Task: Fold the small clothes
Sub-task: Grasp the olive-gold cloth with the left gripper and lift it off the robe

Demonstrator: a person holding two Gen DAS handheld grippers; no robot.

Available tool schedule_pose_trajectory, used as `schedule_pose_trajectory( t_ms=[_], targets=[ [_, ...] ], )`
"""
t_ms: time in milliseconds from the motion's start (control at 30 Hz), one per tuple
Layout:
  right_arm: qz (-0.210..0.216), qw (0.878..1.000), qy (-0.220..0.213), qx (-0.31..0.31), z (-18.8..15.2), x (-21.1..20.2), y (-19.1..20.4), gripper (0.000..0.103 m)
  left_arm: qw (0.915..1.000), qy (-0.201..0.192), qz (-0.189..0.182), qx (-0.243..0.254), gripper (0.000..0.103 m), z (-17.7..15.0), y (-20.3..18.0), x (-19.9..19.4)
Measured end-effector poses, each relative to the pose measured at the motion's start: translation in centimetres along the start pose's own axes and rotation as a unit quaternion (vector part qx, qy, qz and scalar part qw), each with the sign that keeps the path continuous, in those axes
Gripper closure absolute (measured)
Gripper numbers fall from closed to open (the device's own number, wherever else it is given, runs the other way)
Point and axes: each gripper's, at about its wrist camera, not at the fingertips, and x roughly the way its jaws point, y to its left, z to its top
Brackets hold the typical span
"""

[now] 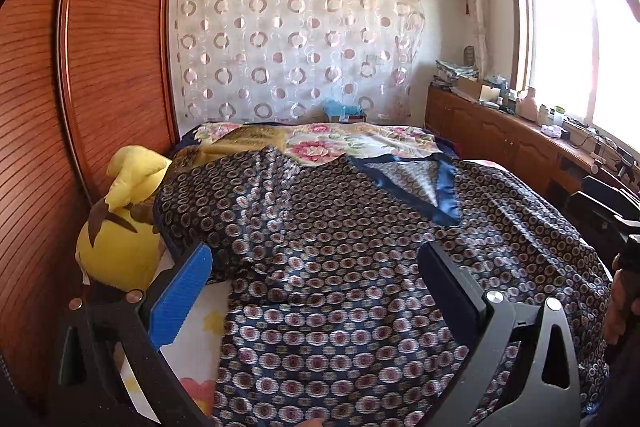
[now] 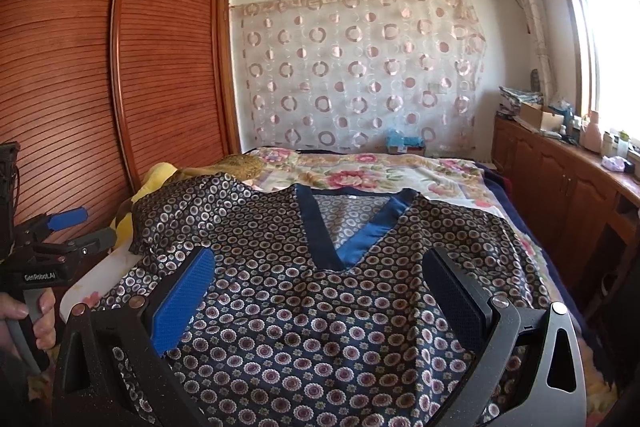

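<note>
A dark blue patterned top (image 1: 328, 247) (image 2: 320, 307) with a satin V-neck collar (image 2: 344, 231) lies spread flat on the bed, collar toward the far wall. One sleeve (image 2: 188, 207) drapes over the yellow plush toy on the left. My left gripper (image 1: 316, 279) hovers open over the shirt's left half, nothing between its fingers. My right gripper (image 2: 320, 283) hangs open just above the chest below the collar. The left gripper (image 2: 76, 227) also shows at the left edge of the right wrist view, held by a hand.
A yellow plush toy (image 1: 120, 227) sits at the bed's left edge against a wooden wardrobe (image 1: 100, 67). A floral blanket (image 2: 380, 171) covers the far bed. A cluttered wooden cabinet (image 2: 560, 179) runs along the right under the window.
</note>
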Motion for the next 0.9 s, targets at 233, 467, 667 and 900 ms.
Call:
schedule_pose_trajectory(
  t_ms=[233,467,667,900],
  targets=[
    [0.045,0.999,0.002,-0.023,0.7,2.5,0.5,0.000,0.9989,0.042,0.019,0.012,0.000,0.2,4.0,2.9],
    [0.064,0.997,0.028,-0.034,1.2,6.0,0.1,0.000,0.9959,0.081,0.038,0.014,0.000,-0.5,7.3,5.8],
    [0.075,0.995,0.041,-0.043,2.3,7.2,-0.4,0.001,0.9912,0.120,0.049,0.025,0.000,-0.9,9.3,8.2],
    [0.091,0.992,0.059,-0.060,3.6,9.0,0.1,0.001,0.9863,0.157,0.049,0.012,0.000,-0.7,12.0,11.1]
  ],
)
